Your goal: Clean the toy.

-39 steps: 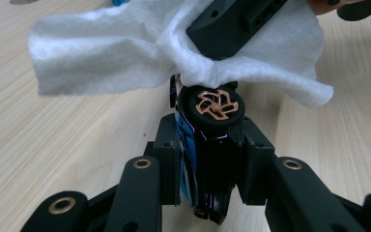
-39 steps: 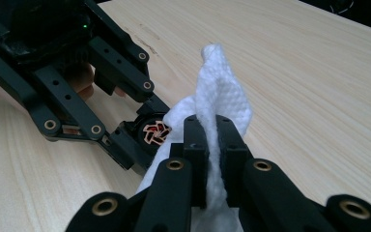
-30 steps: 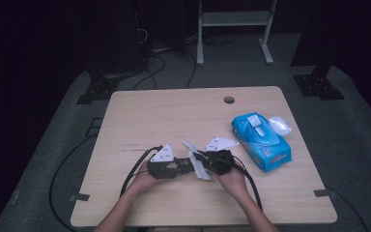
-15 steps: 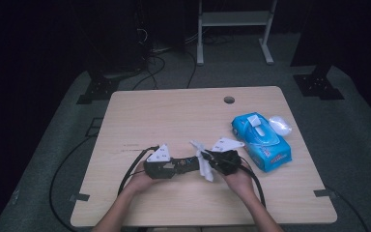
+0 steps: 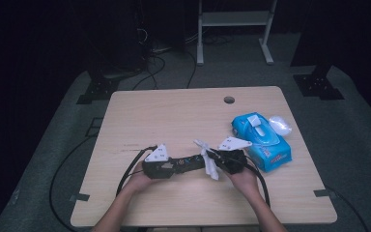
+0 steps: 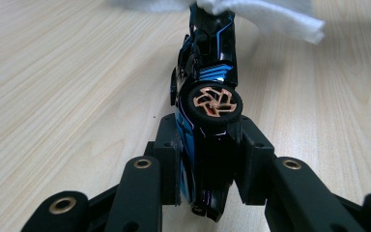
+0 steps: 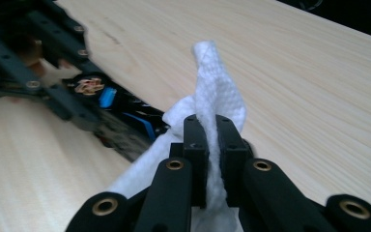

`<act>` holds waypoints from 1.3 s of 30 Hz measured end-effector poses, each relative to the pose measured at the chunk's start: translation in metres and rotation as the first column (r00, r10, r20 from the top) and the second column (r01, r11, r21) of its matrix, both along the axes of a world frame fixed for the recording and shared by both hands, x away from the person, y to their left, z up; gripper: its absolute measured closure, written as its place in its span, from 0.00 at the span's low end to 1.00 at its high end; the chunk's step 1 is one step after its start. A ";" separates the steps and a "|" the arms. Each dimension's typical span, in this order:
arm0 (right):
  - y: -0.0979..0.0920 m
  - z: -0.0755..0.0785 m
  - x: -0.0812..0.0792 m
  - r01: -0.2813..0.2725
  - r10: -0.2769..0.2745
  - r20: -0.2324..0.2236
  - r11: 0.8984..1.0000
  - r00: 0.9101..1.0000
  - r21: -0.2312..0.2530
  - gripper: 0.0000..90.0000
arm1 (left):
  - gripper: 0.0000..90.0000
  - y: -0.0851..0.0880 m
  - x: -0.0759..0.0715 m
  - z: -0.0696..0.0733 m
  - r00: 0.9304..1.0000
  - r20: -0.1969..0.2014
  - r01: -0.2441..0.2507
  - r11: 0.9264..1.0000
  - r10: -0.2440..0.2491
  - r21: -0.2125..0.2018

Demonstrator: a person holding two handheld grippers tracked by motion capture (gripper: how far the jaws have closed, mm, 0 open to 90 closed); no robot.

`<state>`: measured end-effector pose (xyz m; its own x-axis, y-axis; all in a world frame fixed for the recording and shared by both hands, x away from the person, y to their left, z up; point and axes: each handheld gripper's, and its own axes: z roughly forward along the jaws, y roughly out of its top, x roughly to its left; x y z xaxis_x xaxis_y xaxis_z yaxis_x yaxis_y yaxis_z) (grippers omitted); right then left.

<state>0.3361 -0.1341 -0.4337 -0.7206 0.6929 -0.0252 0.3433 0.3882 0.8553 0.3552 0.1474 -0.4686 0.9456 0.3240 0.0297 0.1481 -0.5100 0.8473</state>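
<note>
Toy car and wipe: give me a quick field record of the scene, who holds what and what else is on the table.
left gripper: shut on the toy car, fingers clamped on its sides
toy car: black and blue, copper-coloured wheel facing the left gripper view, far end under the wipe
right gripper: shut on the wipe
wipe: white, draped against the car's end
wipe pack: blue, on the table to the right of the right gripper, flap raised
table: light wood, round hole near the far edge
</note>
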 end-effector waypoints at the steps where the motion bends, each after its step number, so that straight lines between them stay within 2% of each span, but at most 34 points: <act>1: 0.000 0.000 0.000 0.000 0.000 0.000 1.000 1.000 0.000 0.94 | 0.75 -0.001 0.000 0.000 1.000 0.002 0.000 1.000 0.000 0.002; 2: -0.002 0.001 0.000 0.021 -0.021 -0.010 1.000 1.000 0.001 0.94 | 0.75 -0.001 0.000 0.000 1.000 -0.001 -0.002 1.000 0.002 -0.004; 4: 0.002 0.001 -0.002 0.013 -0.013 -0.006 1.000 1.000 -0.002 0.94 | 0.75 -0.001 0.000 -0.001 1.000 -0.002 -0.003 1.000 0.003 -0.006; 6: 0.009 0.000 -0.003 -0.027 0.027 -0.012 0.999 1.000 0.019 0.94 | 0.75 -0.001 0.000 0.000 1.000 0.001 -0.003 1.000 0.003 -0.003; 7: 0.012 -0.001 -0.005 -0.040 0.040 0.003 0.999 0.999 0.019 0.94 | 0.75 0.000 0.000 0.000 1.000 -0.001 -0.004 1.000 0.004 -0.003; 8: 0.014 -0.002 -0.005 -0.043 0.042 0.013 0.999 0.999 0.014 0.94 | 0.75 0.001 0.000 0.000 1.000 0.000 -0.006 1.000 0.006 -0.003; 10: 0.011 -0.002 -0.003 -0.048 0.048 -0.004 0.999 0.999 0.026 0.94 | 0.75 0.002 0.000 -0.001 1.000 -0.003 -0.007 1.000 0.007 -0.007; 13: -0.002 -0.001 0.001 -0.007 0.007 -0.003 1.000 1.000 0.016 0.94 | 0.75 0.002 0.000 -0.001 1.000 -0.002 -0.007 1.000 0.007 -0.008; 16: -0.013 0.000 0.003 0.042 -0.042 -0.020 0.999 0.999 0.007 0.94 | 0.75 0.002 0.001 -0.001 1.000 -0.002 -0.005 1.000 0.005 -0.007; 18: -0.016 0.000 0.003 0.039 -0.039 -0.020 0.999 0.999 0.020 0.94 | 0.75 0.002 0.001 -0.001 1.000 -0.003 -0.006 1.000 0.006 -0.009; 23: 0.000 0.003 -0.001 -0.026 0.028 -0.022 0.998 0.999 0.058 0.94 | 0.75 0.002 0.001 -0.001 1.000 0.001 -0.005 1.000 0.005 -0.004; 25: 0.008 0.001 -0.002 -0.053 0.054 -0.016 0.998 0.998 0.035 0.94 | 0.75 0.002 0.001 -0.001 1.000 0.001 -0.005 1.000 0.005 -0.004; 26: 0.009 0.000 -0.002 -0.053 0.054 -0.017 0.998 0.998 0.024 0.94 | 0.75 0.002 0.000 -0.001 1.000 0.002 -0.006 1.000 0.006 -0.005; 28: 0.004 -0.001 -0.001 -0.045 0.045 -0.019 0.998 0.999 0.033 0.94 | 0.75 0.003 0.000 -0.001 1.000 0.000 -0.006 1.000 0.006 -0.005; 33: -0.014 0.000 0.000 0.022 -0.021 -0.016 1.000 1.000 0.016 0.94 | 0.75 0.003 0.002 -0.001 1.000 -0.002 -0.002 1.000 0.002 -0.004; 36: -0.012 -0.001 -0.003 0.002 -0.001 -0.022 0.999 1.000 0.041 0.94 | 0.75 0.003 0.002 -0.001 1.000 -0.006 -0.007 1.000 0.007 -0.009; 39: -0.007 -0.003 -0.005 -0.023 0.024 -0.017 0.999 1.000 0.041 0.94 | 0.75 0.003 0.002 -0.001 1.000 -0.002 -0.005 1.000 0.005 -0.002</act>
<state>0.3312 -0.1412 -0.4362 -0.7368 0.6759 0.0155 0.3496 0.3612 0.8645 0.3569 0.1506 -0.4695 0.9442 0.3284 0.0273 0.1520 -0.5076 0.8481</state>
